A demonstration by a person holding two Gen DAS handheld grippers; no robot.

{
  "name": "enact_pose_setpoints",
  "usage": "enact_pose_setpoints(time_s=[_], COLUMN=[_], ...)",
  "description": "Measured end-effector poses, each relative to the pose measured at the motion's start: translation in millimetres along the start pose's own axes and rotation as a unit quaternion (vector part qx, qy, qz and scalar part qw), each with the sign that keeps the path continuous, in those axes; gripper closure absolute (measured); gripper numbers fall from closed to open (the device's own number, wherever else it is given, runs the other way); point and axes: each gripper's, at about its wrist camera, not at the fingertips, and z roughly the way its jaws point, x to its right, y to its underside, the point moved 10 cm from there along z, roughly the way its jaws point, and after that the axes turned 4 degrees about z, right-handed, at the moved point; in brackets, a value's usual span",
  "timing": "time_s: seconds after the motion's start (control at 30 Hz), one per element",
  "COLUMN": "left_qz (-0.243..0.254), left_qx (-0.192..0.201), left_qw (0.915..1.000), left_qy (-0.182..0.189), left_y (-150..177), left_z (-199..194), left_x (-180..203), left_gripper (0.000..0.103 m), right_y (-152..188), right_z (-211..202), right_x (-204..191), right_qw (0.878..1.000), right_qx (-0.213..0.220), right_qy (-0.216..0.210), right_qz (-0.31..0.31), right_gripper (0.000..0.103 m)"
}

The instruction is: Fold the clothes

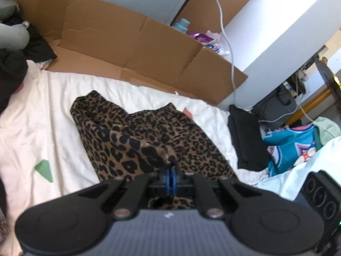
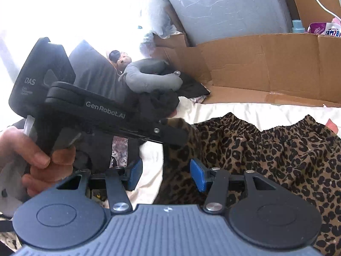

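A leopard-print garment (image 1: 153, 128) lies spread on the white bed sheet (image 1: 42, 115). In the left wrist view my left gripper (image 1: 171, 170) is shut, its blue pads pinching a raised fold of that garment at its near edge. The right wrist view shows the same left gripper (image 2: 177, 131) in a person's hand (image 2: 38, 155), lifting a corner of the leopard-print garment (image 2: 277, 149) off the sheet. My right gripper (image 2: 167, 175) stands open just below it. The hanging fabric shows between its blue pads (image 2: 198, 175), which do not press on it.
Flattened cardboard (image 1: 127, 42) leans along the wall behind the bed. A folded black garment (image 1: 245, 140) and a teal garment (image 1: 292, 147) lie at the right bed edge. A grey neck pillow (image 2: 149, 76) and dark clothes sit at the head. A white cable (image 1: 230, 53) hangs down.
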Motion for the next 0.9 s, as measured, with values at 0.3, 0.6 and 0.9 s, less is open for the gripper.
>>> enact_pose_setpoints(time_s=[0.3,0.6,0.9], left_qz=[0.001,0.023,-0.027], left_qx=[-0.02,0.023,0.003], left_qw=[0.9996,0.9994,0.998], left_qy=[0.02,0.016,-0.057], left_y=[6.2,-0.5,41.8], left_z=[8.0,2.8,29.6], left_x=[17.4,8.0,-45.2], left_gripper=[0.099,0.047,0.048], right_y=[4.6,-2.2,-6.7], right_z=[22.2,6.9,-24.0], right_x=[4.0,39.0,98.8], right_qw=[0.999,0.999,0.995], right_qx=[-0.006,-0.003,0.017], right_qy=[0.036,0.039,0.071], right_qz=[-0.005,0.023,0.069], right_gripper=[0.082,0.102,0.102])
